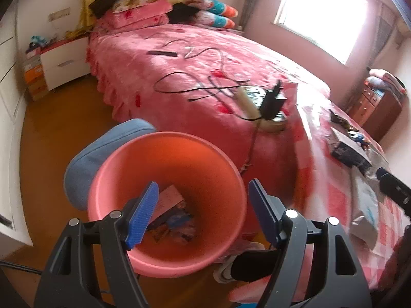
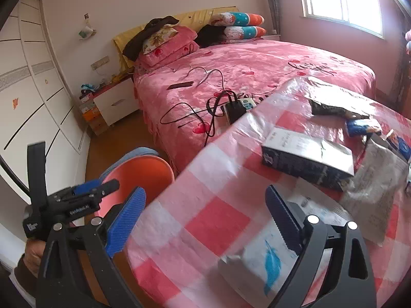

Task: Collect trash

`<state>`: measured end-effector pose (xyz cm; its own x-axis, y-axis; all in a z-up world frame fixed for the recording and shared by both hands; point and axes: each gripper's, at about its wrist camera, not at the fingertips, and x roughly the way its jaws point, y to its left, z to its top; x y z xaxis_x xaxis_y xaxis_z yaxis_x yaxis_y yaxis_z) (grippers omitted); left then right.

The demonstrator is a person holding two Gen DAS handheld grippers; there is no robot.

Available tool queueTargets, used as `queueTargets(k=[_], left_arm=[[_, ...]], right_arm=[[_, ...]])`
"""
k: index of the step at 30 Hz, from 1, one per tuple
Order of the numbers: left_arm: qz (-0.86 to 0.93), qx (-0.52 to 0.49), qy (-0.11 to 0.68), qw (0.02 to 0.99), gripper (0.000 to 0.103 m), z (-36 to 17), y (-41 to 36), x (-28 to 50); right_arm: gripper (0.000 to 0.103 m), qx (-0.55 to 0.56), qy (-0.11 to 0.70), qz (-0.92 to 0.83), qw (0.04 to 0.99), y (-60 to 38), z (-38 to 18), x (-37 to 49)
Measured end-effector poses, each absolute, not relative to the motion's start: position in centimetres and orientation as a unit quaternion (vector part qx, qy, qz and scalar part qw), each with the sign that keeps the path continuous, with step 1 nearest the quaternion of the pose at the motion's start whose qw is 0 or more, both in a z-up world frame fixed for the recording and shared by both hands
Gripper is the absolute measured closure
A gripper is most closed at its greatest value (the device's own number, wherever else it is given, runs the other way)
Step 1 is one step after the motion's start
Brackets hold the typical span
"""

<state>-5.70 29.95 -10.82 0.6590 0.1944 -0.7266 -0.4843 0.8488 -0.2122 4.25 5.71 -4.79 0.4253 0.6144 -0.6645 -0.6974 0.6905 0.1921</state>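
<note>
black left gripper [image 1: 203, 213] frame, silver screws, ribbed blue fingers [image 1: 143, 215].

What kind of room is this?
Most likely a bedroom in someone's home. There's a big bed with a pink cover, pillows stacked at its head, and a small white nightstand beside it.

Both wrist views toward shared bed [image 1: 195, 59]

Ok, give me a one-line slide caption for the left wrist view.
Open left claw poised above pink bin already holding discarded wrappers.
</note>
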Motion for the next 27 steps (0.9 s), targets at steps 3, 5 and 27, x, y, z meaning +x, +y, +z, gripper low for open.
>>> queueTargets(k=[3, 5, 27], left_arm=[[0.176, -0.194, 0.364, 0.894, 0.029, -10.2, 28.9, -5.4], [0.168, -0.192, 0.363, 0.896, 0.028, -9.8, 28.1, -5.1], [0.105, -0.141, 0.377, 0.91, 0.022, -7.3, 19.9, -1.6]], right_arm=[[0.01, -0.062, 0.361, 0.383, 0.848, 4.8, -5.0, 4.0], [0.01, -0.063, 0.357, 0.38, 0.851, 4.2, -4.9, 4.0], [0.01, -0.009, 0.343, 0.35, 0.871, -2.7, -3.9, 5.4]])
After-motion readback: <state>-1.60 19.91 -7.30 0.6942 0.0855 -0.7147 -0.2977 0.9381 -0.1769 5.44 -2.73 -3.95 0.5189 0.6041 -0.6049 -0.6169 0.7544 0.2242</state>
